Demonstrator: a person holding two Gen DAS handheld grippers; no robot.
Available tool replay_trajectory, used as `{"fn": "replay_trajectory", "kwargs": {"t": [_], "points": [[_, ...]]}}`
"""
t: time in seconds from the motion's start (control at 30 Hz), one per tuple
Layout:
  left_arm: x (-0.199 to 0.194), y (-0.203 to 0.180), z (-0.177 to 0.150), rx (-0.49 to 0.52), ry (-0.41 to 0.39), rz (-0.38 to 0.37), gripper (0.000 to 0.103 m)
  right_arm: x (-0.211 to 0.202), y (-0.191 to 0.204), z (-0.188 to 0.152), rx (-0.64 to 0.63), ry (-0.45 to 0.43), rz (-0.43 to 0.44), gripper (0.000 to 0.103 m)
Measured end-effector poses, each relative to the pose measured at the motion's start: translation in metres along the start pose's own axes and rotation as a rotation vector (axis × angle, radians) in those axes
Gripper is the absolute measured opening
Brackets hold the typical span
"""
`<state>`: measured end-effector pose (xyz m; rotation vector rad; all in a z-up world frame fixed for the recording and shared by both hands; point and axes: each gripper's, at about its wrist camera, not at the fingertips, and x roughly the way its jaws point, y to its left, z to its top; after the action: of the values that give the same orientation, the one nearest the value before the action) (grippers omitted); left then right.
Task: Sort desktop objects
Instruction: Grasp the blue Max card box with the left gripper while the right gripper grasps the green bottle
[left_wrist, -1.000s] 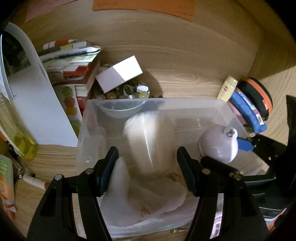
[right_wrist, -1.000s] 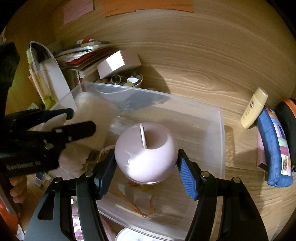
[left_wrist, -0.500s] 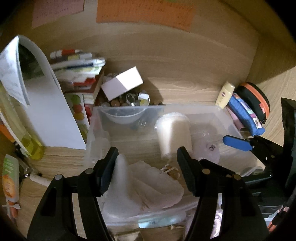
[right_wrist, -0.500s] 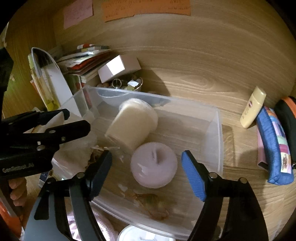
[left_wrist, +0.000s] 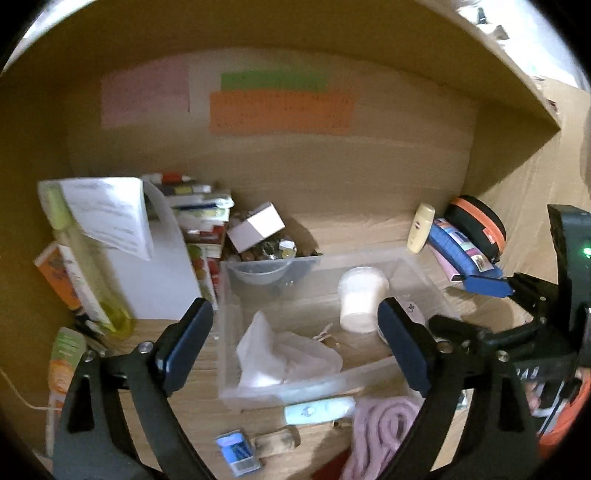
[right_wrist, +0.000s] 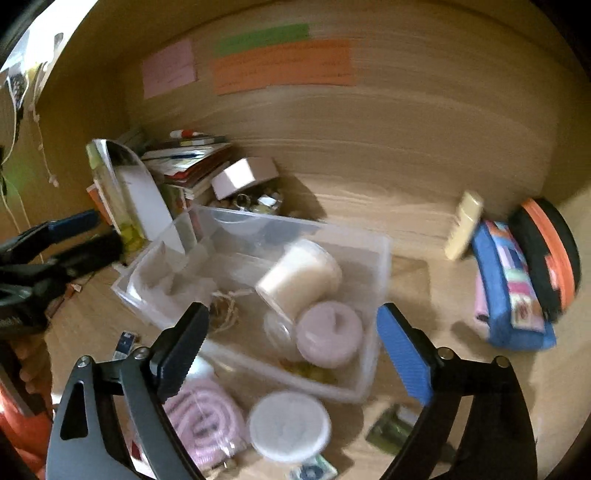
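My left gripper (left_wrist: 291, 339) and right gripper (right_wrist: 291, 343) both hang spread and empty above the wooden counter (right_wrist: 424, 288), where a pink coiled cord (right_wrist: 201, 421) and a white round lid (right_wrist: 290, 426) lie nearest me. Just beyond, the clear plastic bin (right_wrist: 380, 266) holds a lavender lidded jar (right_wrist: 328, 334) touching a tipped cream cup (right_wrist: 299, 277), with crumpled white tissue (left_wrist: 280, 350) alongside. Farther back, a blue pencil case (right_wrist: 509, 291) rests by the wall.
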<state>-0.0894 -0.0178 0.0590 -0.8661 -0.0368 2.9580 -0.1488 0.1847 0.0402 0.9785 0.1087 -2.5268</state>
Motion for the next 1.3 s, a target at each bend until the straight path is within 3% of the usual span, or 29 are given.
{"fn": "replay_trajectory", "kwargs": {"t": [0.23,0.47,0.67,0.83,0.93,1.03,1.13,1.23,1.3], "points": [[-0.022,0.018,-0.019,0.000,-0.001,0.057,0.094,-0.023,-0.028,-0.029,0.062,0.004,-0.146,0.091],[-0.023,0.057,-0.047,-0.075,0.078,0.109,0.094,-0.021,-0.053,-0.057,0.117,0.061,-0.224,0.091],[-0.010,0.079,-0.086,-0.128,0.216,0.120,0.094,-0.020,-0.072,-0.078,0.177,0.106,-0.241,0.091],[0.007,0.069,-0.107,-0.110,0.298,0.096,0.094,-0.017,-0.080,-0.085,0.219,0.117,-0.226,0.091],[0.017,0.063,-0.113,-0.095,0.332,0.100,0.094,-0.015,-0.076,-0.085,0.186,0.101,-0.230,0.091],[0.024,0.059,-0.118,-0.078,0.370,0.082,0.081,-0.007,-0.071,-0.082,0.126,0.112,-0.247,0.090],[0.029,0.053,-0.122,-0.059,0.396,0.073,0.079,0.005,-0.066,-0.080,0.066,0.140,-0.236,0.089],[0.035,0.050,-0.123,-0.067,0.409,0.068,0.076,0.019,-0.060,-0.080,0.019,0.174,-0.208,0.079],[0.040,0.050,-0.122,-0.073,0.422,0.058,0.071,0.028,-0.055,-0.080,-0.008,0.204,-0.178,0.062]]}}
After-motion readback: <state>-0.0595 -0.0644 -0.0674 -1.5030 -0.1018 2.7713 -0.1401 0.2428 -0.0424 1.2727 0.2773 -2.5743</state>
